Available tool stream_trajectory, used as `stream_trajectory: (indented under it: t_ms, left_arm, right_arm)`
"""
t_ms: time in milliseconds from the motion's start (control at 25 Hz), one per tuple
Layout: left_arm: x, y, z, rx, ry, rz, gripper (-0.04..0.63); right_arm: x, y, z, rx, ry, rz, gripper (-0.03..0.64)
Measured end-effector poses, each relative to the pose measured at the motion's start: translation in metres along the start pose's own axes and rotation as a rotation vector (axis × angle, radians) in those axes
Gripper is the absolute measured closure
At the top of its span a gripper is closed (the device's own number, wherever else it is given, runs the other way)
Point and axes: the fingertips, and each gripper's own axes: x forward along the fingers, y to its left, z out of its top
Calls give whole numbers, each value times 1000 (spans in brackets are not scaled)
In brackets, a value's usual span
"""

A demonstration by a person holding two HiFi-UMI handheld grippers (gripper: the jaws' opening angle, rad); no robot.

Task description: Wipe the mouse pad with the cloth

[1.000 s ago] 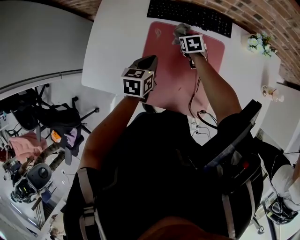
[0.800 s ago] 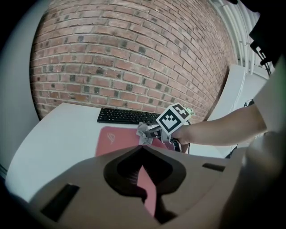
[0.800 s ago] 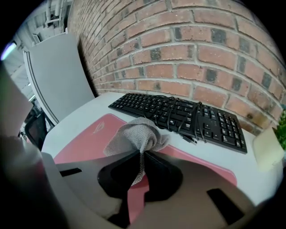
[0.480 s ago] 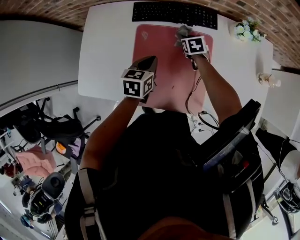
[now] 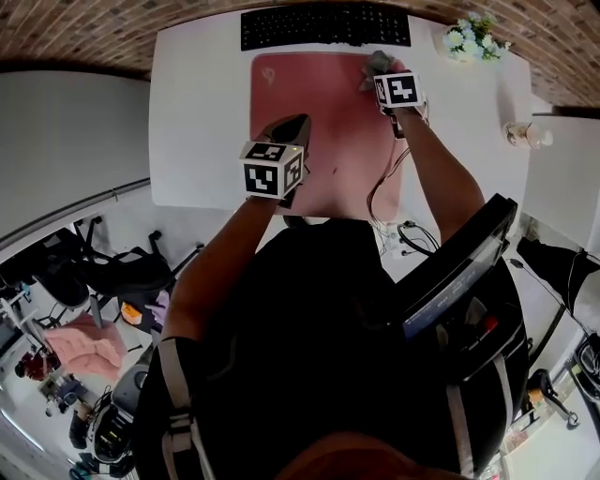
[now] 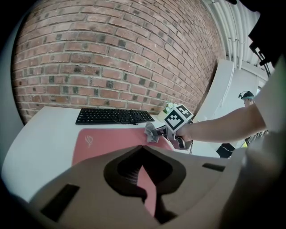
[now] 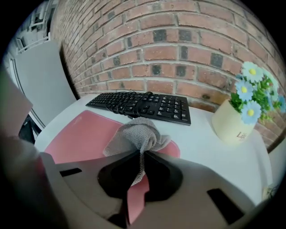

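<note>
Your right gripper (image 7: 140, 154) is clenched on the cloth (image 7: 138, 134), a grey, nubbly-woven rag bunched into a soft knot. It sits at the far right corner of the smooth pink mouse pad (image 5: 319, 112), just before the black keyboard (image 5: 323, 25). Only the right gripper view shows the weave and the cloth's loose fold trailing left. Your left gripper (image 6: 142, 150) hangs over the pad's near edge, jaws together and empty. The pad's far edge lies parallel to the keyboard on the white counter (image 5: 202, 112).

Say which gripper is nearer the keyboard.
Right. The right gripper is at the far edge of the mouse pad, beside the keyboard; the left gripper is over its near half.
</note>
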Motion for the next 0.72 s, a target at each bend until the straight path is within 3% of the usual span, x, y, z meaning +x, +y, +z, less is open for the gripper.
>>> stream_trajectory:
  t_ms: [120, 400, 720]
  left_arm:
    - [1, -3, 1, 4, -1, -9, 595]
    - [-5, -5, 4, -6, -23, -35, 595]
    - [-45, 8, 13, 62, -113, -73, 595]
  right_arm:
    - [-6, -13, -6, -19, 3, -30, 583]
    - [-24, -39, -18, 56, 1, -100, 583]
    - [-91, -24, -3, 120, -172, -143, 584]
